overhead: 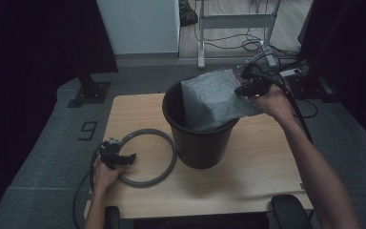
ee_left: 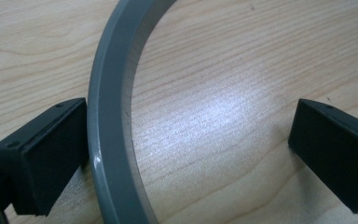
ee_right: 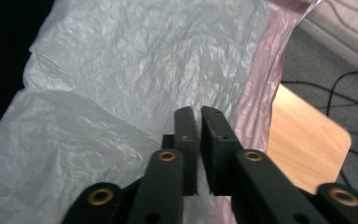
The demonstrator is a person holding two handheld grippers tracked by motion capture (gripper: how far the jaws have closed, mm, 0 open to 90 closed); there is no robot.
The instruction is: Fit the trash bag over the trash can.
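The bag [overhead: 214, 100] stands half inside the black bin [overhead: 200, 143] at the middle of the table [overhead: 262, 167], its top billowing above the rim and spilling toward the right. Right gripper [overhead: 249, 86] has its jaws pinched nearly together on the bag's upper right edge, thin plastic caught between them, up above the bin's far right side. Over at the left, the grey ring [overhead: 164, 167] lies flat on the wood beside the bin. Left gripper [overhead: 124, 159] rests there with jaws spread wide, one jaw touching the ring's outer side, not clamping.
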